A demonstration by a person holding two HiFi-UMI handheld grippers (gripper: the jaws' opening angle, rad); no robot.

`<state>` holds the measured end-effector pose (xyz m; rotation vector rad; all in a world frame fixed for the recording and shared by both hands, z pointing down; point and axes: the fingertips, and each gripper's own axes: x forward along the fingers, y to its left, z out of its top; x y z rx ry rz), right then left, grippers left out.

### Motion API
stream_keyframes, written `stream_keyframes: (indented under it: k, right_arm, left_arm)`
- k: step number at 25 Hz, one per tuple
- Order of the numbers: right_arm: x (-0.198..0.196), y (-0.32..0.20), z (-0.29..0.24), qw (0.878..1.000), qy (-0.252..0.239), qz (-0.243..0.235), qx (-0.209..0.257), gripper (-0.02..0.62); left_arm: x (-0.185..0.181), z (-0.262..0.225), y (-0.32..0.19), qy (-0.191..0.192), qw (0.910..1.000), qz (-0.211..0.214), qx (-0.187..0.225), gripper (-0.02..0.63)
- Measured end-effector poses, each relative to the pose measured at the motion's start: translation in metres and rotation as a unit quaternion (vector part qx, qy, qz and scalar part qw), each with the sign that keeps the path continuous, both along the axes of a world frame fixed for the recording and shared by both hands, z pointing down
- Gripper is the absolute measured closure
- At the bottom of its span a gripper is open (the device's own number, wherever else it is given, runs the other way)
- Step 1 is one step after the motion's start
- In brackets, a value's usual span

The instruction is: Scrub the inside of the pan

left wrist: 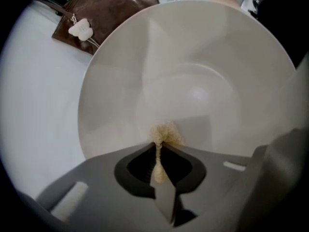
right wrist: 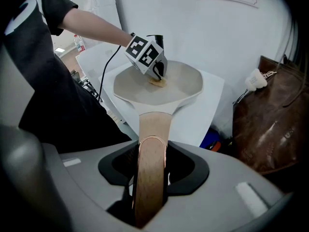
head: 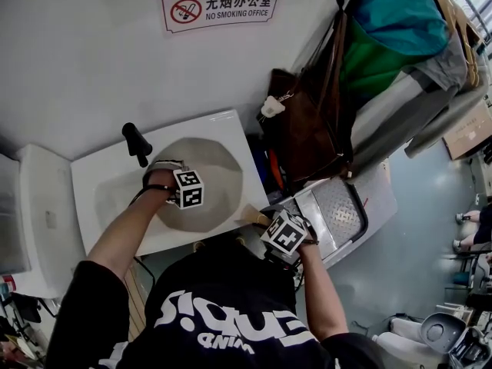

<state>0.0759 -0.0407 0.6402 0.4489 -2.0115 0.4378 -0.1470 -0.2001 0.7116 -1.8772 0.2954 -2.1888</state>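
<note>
While the right hand-held gripper [right wrist: 152,151] clamps the pale wooden handle [right wrist: 153,124] of the cream round pan [right wrist: 186,81], the left hand-held gripper [left wrist: 161,146] is pressed together on a small yellowish scrubbing pad [left wrist: 166,133]. The pad sits pinched between the jaws with a tuft poking out onto the pan's inner floor.

The pan rests on the right half of a white square surface [head: 108,183], with its handle reaching out past the near right corner.

The step in hand looks like the scrubbing itself. To do it well, the left hand-held gripper should point steeply down so the tuft, not the hard jaw tips, meets the coating. It should work in overlapping circles from the floor up the sloped wall. The pinch is thin, so heavy sideways drag could pull the pad free; moderate pressure seems wiser. The right hand-held gripper should hold the handle firm and level, since the pan could otherwise skate or tip on the smooth top.

The surface stands against a white wall [head: 92,68] bearing a no-smoking sign [head: 221,8]. A short black object [head: 137,142], which I cannot identify, stands at its rear edge. Just beyond its right edge a brown leather bag [head: 307,121] leans, with green and grey cloth piled behind it.
</note>
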Motion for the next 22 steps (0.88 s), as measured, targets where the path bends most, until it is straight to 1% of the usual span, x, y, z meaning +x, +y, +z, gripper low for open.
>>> stream_keyframes:
  k: [6, 11, 14, 17, 20, 22]
  right_arm:
    - [-0.001, 0.0, -0.002, 1.0, -0.005, -0.001, 0.003, 0.434]
    - [-0.002, -0.001, -0.006, 1.0, -0.004, -0.006, 0.007, 0.434]
    - [-0.002, 0.0, -0.004, 1.0, -0.005, -0.004, 0.005, 0.434]
    - [-0.002, 0.001, -0.004, 1.0, -0.005, -0.005, 0.006, 0.434]
    - [-0.002, 0.001, -0.005, 1.0, -0.003, -0.005, 0.005, 0.434]
    - [-0.002, 0.001, -0.005, 1.0, -0.003, -0.005, 0.006, 0.434]
  left_arm:
    - [-0.006, 0.001, 0.025, 0.001, 0.9993, -0.006, -0.037, 0.583]
    - [-0.005, 0.001, 0.047, 0.006, 0.9982, 0.007, -0.06, 0.583]
    - [-0.001, 0.002, 0.059, 0.014, 0.9969, 0.007, -0.077, 0.583]
    - [0.005, 0.002, 0.074, 0.028, 0.9934, -0.003, -0.111, 0.583]
    - [0.014, 0.001, 0.088, 0.048, 0.9872, -0.022, -0.15, 0.583]
    - [0.019, 0.001, 0.093, 0.058, 0.9841, -0.029, -0.165, 0.583]
